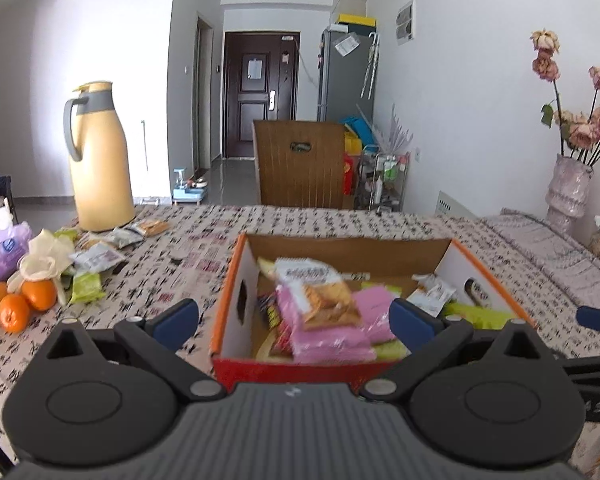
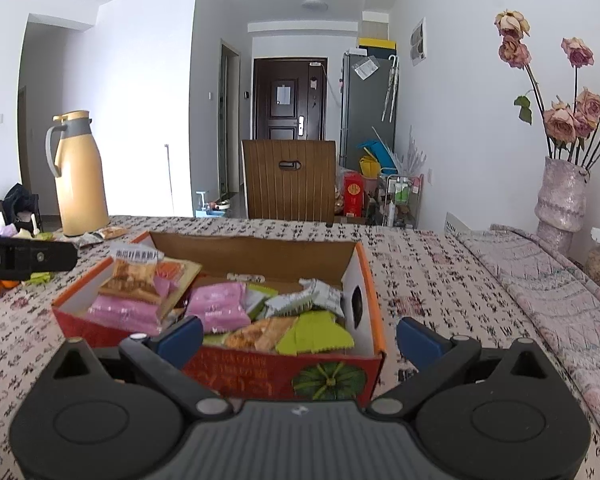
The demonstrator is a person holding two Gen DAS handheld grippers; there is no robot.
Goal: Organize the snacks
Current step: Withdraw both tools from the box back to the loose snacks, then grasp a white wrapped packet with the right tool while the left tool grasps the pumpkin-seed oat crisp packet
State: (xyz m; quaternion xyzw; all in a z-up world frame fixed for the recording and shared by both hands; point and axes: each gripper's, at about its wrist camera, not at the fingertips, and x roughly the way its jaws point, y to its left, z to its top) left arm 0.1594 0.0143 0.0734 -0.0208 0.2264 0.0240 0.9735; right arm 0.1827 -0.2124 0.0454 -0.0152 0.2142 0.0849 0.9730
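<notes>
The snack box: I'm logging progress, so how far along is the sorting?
Mostly done: the cardboard box already holds many packets, pink and green among them. Nothing is in hand; the left tool and the right tool are open and empty. Left: loose packets by the thermos.

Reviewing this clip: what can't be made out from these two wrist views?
- Left wrist view: print on the top snack packet in the box is motion-blurred.
- Both views: packets at the box bottom are buried under others.
- Left wrist view: loose snacks near the thermos are too small to identify.
- Right wrist view: the left claw is cut off by the left edge.
</notes>
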